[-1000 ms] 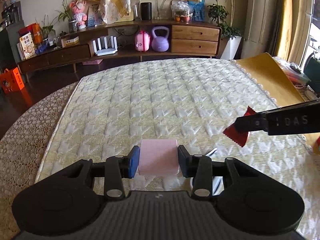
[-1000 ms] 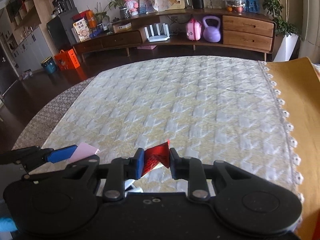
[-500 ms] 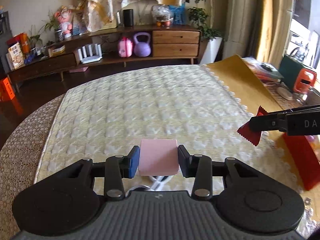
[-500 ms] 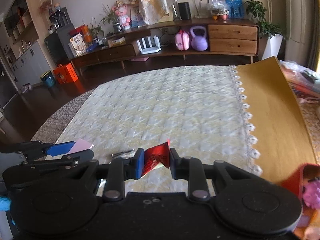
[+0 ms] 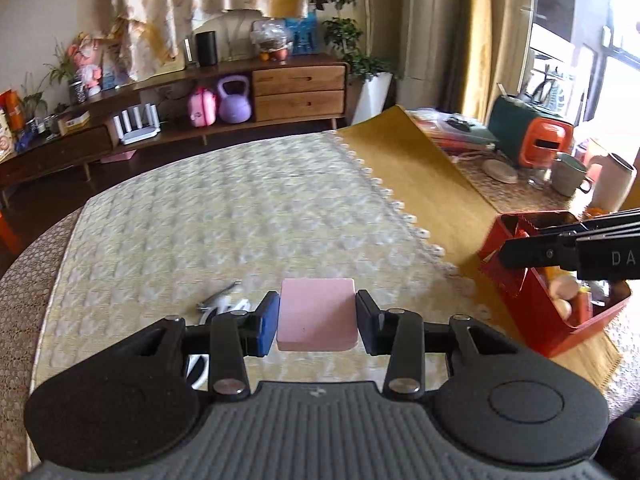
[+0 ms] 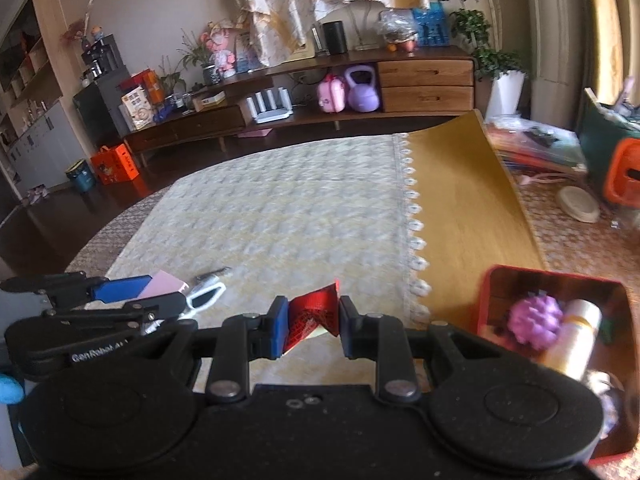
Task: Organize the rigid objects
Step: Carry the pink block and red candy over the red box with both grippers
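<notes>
A flat pink block point(image 5: 317, 314) sits squeezed between the pads of my left gripper point(image 5: 317, 322), held above the quilted table cover. My right gripper point(image 6: 313, 322) is shut on a crumpled red packet point(image 6: 310, 316). In the left wrist view the right gripper point(image 5: 520, 246) reaches in from the right, over the rim of a red box point(image 5: 532, 300); the packet is mostly hidden there. The red box point(image 6: 496, 280) stands at the lower right of the right wrist view and holds a purple spiky ball point(image 6: 536, 320) and a pale cylinder point(image 6: 572, 332). The left gripper point(image 6: 132, 290) with the pink block point(image 6: 164, 284) shows at the left.
White-handled scissors point(image 5: 224, 304) lie on the quilted cover point(image 5: 240, 216) just left of the pink block. A yellow mat point(image 5: 424, 176) runs along the cover's right side. Cups, a green-and-orange appliance point(image 5: 532, 136) and papers crowd the table's far right.
Both grippers have travelled right and a little up, each keeping its load. The red box has come into view, and the right gripper now hangs over its rim.
</notes>
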Available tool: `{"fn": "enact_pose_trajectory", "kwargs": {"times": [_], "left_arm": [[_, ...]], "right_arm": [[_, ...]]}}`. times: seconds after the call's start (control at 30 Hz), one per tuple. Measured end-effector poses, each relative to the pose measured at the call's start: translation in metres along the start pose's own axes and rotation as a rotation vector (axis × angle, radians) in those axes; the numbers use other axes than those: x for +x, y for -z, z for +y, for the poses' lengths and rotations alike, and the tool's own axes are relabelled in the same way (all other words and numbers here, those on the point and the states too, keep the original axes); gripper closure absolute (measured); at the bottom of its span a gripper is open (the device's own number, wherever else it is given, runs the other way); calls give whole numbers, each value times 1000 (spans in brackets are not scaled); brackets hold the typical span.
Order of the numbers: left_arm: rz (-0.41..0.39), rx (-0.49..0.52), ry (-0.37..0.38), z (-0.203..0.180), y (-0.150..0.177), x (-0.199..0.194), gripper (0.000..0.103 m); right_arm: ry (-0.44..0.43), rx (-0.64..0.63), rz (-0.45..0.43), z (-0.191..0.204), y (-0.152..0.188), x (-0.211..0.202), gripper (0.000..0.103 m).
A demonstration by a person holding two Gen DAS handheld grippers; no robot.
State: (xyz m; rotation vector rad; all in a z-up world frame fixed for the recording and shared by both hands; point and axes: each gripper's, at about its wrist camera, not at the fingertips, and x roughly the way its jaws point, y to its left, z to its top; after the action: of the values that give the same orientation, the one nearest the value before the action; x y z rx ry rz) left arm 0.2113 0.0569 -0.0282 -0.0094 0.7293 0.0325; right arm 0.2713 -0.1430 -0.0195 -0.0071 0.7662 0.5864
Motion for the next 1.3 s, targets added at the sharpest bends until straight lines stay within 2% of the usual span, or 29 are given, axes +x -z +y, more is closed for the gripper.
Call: {"fn": "enact_pose_trajectory", "kwargs": {"times": [0.6,1.0,1.3], "left_arm": [[14,109,120,-100,-10,2,63],[49,184,189,-174,-21,35,63],[86,249,195,-223,-29,73,63]], "right_arm": [[89,80,-28,-74,36,-59,78],[156,146,-13,-137,60,-78,78],[189,148,10,-163,76,-71,78]]}}
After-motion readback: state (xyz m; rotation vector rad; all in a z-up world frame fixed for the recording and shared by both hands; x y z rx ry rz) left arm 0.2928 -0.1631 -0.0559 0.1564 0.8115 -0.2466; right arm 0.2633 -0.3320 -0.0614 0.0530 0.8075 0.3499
